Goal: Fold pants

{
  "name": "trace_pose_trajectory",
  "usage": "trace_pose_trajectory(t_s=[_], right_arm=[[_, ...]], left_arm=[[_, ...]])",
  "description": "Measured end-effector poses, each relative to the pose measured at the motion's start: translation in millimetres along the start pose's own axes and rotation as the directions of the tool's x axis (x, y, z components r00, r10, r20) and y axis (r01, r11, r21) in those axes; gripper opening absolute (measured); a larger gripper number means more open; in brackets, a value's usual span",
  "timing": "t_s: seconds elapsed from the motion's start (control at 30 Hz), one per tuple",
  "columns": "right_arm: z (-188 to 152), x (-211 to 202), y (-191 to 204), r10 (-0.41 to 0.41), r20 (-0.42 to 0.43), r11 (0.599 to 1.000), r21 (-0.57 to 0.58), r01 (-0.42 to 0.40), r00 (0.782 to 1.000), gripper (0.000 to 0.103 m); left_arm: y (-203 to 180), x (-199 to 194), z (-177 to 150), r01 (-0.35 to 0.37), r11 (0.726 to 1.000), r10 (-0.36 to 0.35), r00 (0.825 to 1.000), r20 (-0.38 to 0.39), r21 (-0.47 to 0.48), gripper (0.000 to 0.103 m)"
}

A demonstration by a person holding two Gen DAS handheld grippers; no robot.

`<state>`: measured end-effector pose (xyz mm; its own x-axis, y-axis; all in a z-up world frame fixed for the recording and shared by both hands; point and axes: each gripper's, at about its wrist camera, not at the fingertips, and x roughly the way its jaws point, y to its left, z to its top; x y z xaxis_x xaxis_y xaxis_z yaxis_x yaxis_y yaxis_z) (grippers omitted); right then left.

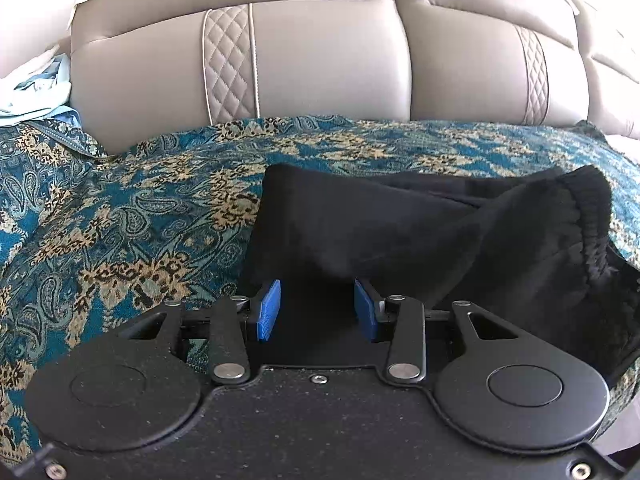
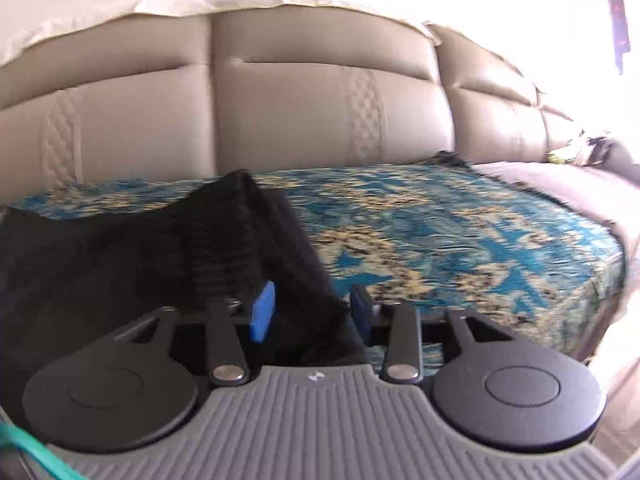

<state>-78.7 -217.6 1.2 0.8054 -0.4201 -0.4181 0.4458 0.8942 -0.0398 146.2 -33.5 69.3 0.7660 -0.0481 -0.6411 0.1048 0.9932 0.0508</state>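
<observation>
Nearest you, your left claw [image 1: 317, 306] stands released, pads apart over the black pants [image 1: 400, 232]. Your right claw [image 2: 311, 312] is released too, with the pants' edge loose between its pads. The pants lie on the patterned throw [image 1: 120, 208]. Only the left view shows the elastic waistband [image 1: 588, 220]; only the right shows the sofa's bare seat [image 2: 560, 184] beyond the throw.

Left gripper [image 1: 317, 307]: lower centre of left wrist frame, pointing forward and downward. Blue pads [image 1: 269, 309] parted with clear gap, black fabric lying in gap, pads not pressing on it. Linkage arms and round black pivot housings fill lower frame.

Right gripper [image 2: 313, 311]: lower centre of right wrist frame, tilted slightly downward. Blue pads [image 2: 263, 312] apart, fold of black fabric between them, contact with right pad unclear. Frame motion-blurred. Grey ribbed body across bottom edge.
</observation>
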Motion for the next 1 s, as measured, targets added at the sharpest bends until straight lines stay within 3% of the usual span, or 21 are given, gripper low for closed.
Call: trace_pose_trajectory(t_s=[0.13, 0.2, 0.27, 0.37, 0.43, 0.5, 0.57, 0.67, 0.83, 1.0], right_arm=[[5.7, -5.5, -9.6, -0.068, 0.050, 0.997, 0.040, 0.066, 0.996, 0.071], [14.4, -11.4, -13.2, -0.037, 0.113, 0.997, 0.066, 0.029, 0.993, 0.072], [29.2, -10.2, -8.4, 0.066, 0.145, 0.997, 0.032, -0.071, 0.987, 0.072], [49.3, 5.5, 9.9, 0.252, 0.085, 0.966, -0.071, -0.247, 0.964, 0.072], [54.5, 18.0, 25.1, 0.302, 0.033, 0.947, -0.127, -0.296, 0.953, 0.072], [55.6, 32.3, 42.7, 0.303, -0.022, 0.930, -0.210, -0.301, 0.953, 0.060], [55.7, 42.6, 53.9, 0.279, -0.056, 0.921, -0.266, -0.284, 0.959, 0.058], [57.4, 59.8, 50.9, 0.268, -0.108, 0.922, -0.260, -0.287, 0.957, 0.056], [55.2, 72.6, 35.9, 0.285, -0.150, 0.931, -0.192, -0.310, 0.947, 0.059], [56.0, 77.9, 24.3, 0.299, -0.161, 0.937, -0.137, -0.321, 0.941, 0.071]], left_arm=[[2.4, -1.4, 4.5, 0.006, 1.000, -0.006, 1.000, 0.011, 0.013, 0.040], [3.2, -0.5, 11.7, 0.009, 1.000, -0.010, 1.000, 0.026, 0.028, 0.040], [3.0, 3.1, 20.8, 0.009, 0.999, -0.010, 0.999, 0.034, 0.043, 0.040], [2.9, 14.0, 35.1, 0.023, 0.998, -0.026, 0.999, 0.045, 0.063, 0.040], [4.2, 24.9, 42.6, 0.028, 0.998, -0.030, 0.999, 0.040, 0.064, 0.038], [6.5, 39.2, 49.0, 0.020, 0.998, -0.021, 1.000, 0.018, 0.054, 0.036], [9.1, 51.3, 52.1, 0.016, 0.999, -0.016, 1.000, -0.001, 0.036, 0.036], [11.5, 61.3, 52.8, 0.008, 1.000, -0.008, 1.000, 0.014, 0.024, 0.036], [11.0, 71.4, 55.4, -0.010, 1.000, 0.009, 0.999, 0.038, 0.022, 0.036], [17.9, 79.5, 58.0, -0.015, 1.000, 0.016, 0.999, 0.051, -0.019, 0.044]])
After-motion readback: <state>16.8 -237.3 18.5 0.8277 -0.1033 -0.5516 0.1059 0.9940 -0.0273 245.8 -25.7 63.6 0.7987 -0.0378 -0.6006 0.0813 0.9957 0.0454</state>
